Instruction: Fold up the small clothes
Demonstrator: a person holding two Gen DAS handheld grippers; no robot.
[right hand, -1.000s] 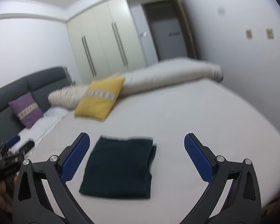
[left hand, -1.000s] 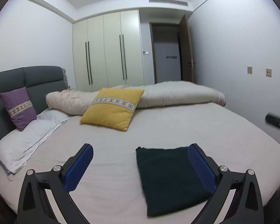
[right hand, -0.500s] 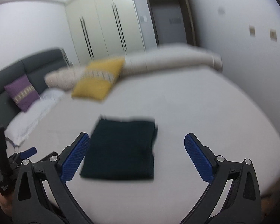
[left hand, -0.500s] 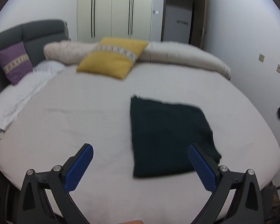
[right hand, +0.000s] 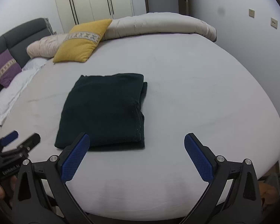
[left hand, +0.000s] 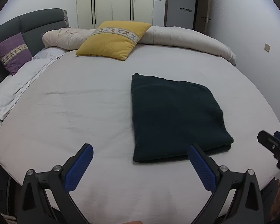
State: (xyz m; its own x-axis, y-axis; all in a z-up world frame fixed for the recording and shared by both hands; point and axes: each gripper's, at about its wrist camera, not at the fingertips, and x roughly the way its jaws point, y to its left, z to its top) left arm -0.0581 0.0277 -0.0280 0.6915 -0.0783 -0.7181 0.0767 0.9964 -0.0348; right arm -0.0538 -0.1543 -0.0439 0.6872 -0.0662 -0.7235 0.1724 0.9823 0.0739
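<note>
A dark green garment [left hand: 175, 117] lies folded into a flat rectangle on the white bed [left hand: 80, 115]; it also shows in the right wrist view [right hand: 104, 110]. My left gripper [left hand: 140, 160] is open and empty, held above the bed's near edge, with the garment's near edge just beyond its right finger. My right gripper [right hand: 137, 149] is open and empty, with its left finger over the garment's near edge. The right gripper's tip shows at the right edge of the left wrist view [left hand: 272, 145]; the left gripper shows at the left of the right wrist view [right hand: 15, 143].
A yellow cushion [left hand: 113, 39] and a rolled beige duvet [left hand: 186, 37] lie at the far side of the bed. A purple cushion [left hand: 13, 53] leans on the grey headboard [left hand: 37, 24] at left, above white pillows [left hand: 18, 85]. Wardrobe doors [left hand: 113, 1] stand behind.
Both grippers have risen and tilted downward, so the bed and the garment now sit higher and fuller in view. The garment has not moved. Both stay open.
</note>
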